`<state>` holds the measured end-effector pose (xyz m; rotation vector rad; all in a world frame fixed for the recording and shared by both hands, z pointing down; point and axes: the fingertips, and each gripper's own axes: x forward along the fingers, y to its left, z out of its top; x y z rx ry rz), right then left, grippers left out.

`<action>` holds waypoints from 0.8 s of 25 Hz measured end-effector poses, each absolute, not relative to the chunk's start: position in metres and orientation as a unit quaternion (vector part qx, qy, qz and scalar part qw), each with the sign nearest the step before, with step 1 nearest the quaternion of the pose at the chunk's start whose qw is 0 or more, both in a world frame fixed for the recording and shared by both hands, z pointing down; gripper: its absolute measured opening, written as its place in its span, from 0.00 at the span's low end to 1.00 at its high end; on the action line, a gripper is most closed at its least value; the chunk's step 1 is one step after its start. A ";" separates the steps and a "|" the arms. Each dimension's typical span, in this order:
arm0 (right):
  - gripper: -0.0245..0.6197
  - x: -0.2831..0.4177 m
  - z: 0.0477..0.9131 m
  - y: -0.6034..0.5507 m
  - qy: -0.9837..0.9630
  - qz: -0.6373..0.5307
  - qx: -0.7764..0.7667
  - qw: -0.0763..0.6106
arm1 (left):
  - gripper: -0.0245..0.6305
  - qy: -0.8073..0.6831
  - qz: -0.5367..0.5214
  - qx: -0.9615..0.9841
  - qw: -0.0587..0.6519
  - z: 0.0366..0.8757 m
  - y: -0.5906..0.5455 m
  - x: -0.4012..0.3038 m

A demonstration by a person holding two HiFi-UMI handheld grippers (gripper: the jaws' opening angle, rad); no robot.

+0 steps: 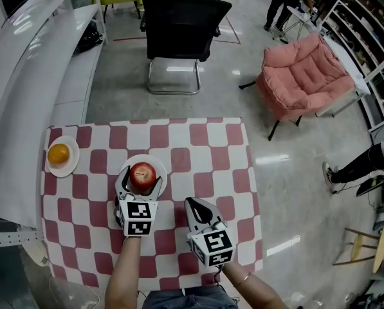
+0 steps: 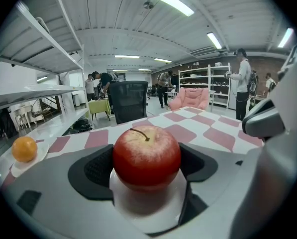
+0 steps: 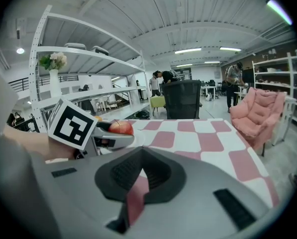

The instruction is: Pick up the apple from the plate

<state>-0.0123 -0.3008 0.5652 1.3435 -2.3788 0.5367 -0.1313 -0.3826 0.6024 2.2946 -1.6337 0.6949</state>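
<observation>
A workshop floor with a black office chair (image 1: 182, 24) and a pink armchair (image 1: 304, 76) lies beyond the red-and-white checked surface (image 1: 204, 147) where we find the pick at its grasp stage. The apple (image 1: 143, 174) sits upright, stem up, on the white plate (image 1: 154, 161) near the middle of the surface. The left gripper (image 1: 142, 176) has reached in around it. In the left gripper view, its 2 fingers (image 2: 96, 168) flank the fruit, and the dark pads appear to press against both sides. We read them as clamped on the apple, which seems not yet lifted, since the plate shows directly beneath it.

The right gripper (image 1: 193, 202) hovers just beside the left one, over bare cloth. Its fingers (image 3: 123, 173) are drawn together at the tips and hold nothing.

As we judge it, the next move calls for a straight, steady lift, with enough squeeze that the round, smooth apple does not roll out or drag the plate along.

At the far left, an orange (image 1: 58, 154) on a second plate (image 1: 68, 168) stands well apart, untouched.
</observation>
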 end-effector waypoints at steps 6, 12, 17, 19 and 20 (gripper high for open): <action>0.05 -0.008 0.563 -0.298 -0.839 0.188 0.479 0.178 | 0.63 -0.559 0.233 0.787 0.114 0.599 -0.380 -0.128; 0.05 -0.010 0.554 -0.295 -0.842 0.179 0.480 0.168 | 0.63 -0.564 0.217 0.790 0.107 0.586 -0.377 -0.127; 0.05 -0.010 0.543 -0.290 -0.844 0.172 0.483 0.159 | 0.63 -0.572 0.202 0.788 0.107 0.564 -0.372 -0.131; 0.05 -0.009 0.538 -0.288 -0.844 0.168 0.485 0.158 | 0.63 -0.574 0.196 0.788 0.105 0.556 -0.369 -0.132; 0.05 -0.009 0.535 -0.286 -0.843 0.167 0.486 0.157 | 0.63 -0.575 0.193 0.788 0.103 0.552 -0.367 -0.133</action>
